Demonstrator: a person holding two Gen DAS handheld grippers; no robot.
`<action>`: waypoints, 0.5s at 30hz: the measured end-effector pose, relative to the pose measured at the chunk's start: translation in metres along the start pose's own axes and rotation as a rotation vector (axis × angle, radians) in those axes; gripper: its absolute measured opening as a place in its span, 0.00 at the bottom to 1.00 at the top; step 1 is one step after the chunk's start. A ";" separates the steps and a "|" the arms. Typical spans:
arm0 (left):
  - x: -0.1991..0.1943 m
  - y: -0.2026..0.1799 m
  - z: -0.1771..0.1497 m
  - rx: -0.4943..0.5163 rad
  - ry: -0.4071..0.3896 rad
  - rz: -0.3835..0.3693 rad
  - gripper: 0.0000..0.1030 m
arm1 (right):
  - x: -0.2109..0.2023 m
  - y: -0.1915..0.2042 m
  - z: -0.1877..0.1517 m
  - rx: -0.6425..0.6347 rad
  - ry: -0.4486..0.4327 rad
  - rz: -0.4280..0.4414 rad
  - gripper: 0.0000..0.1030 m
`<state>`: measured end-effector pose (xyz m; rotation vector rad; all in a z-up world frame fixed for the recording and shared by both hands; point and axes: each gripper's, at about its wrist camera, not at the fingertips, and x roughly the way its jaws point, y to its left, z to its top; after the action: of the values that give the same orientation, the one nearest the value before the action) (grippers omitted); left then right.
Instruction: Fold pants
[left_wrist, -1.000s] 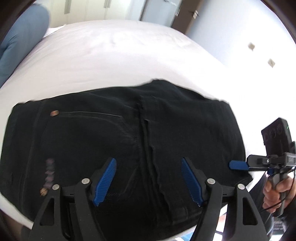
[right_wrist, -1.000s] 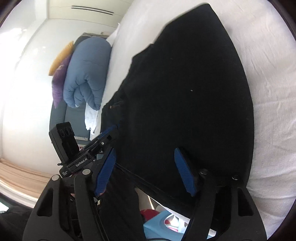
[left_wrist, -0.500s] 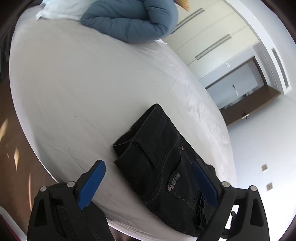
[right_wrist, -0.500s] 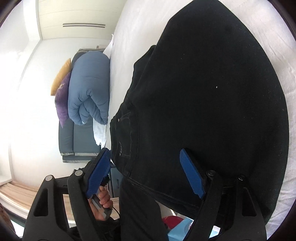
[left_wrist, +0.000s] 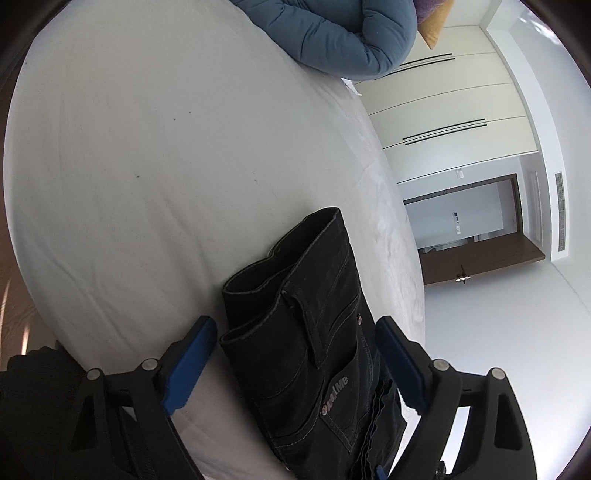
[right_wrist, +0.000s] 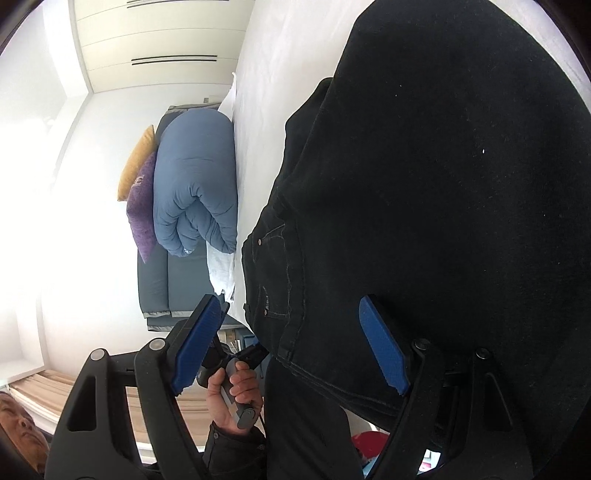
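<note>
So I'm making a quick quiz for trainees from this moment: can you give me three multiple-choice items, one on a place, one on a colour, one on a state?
1. Where do the pants lie?
A. on the white bed
B. on the wooden floor
C. over a chair

2. What colour is the rolled duvet?
A. red
B. blue
C. green

3. How do the left tongs stand?
A. shut on the pants
B. shut on nothing
C. open, a pad on each side of the pants

Key: 1 A, the white bed lies under them; 2 B, it shows blue in both views; 3 C, the blue pads stand wide apart with nothing pinched.
</note>
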<state>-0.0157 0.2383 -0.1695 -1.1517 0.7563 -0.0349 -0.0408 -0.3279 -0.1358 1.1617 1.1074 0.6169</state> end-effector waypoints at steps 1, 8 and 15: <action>0.004 0.001 -0.001 -0.012 0.009 -0.014 0.73 | 0.002 0.002 -0.001 -0.001 0.006 -0.001 0.75; 0.023 0.018 -0.005 -0.140 0.035 -0.078 0.30 | -0.003 -0.005 -0.002 0.019 0.009 0.131 0.75; 0.024 0.009 -0.004 -0.094 0.024 -0.080 0.17 | 0.024 -0.003 0.005 -0.021 0.109 -0.140 0.75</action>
<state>-0.0025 0.2288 -0.1901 -1.2729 0.7387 -0.0813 -0.0272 -0.3106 -0.1469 1.0324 1.2607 0.5869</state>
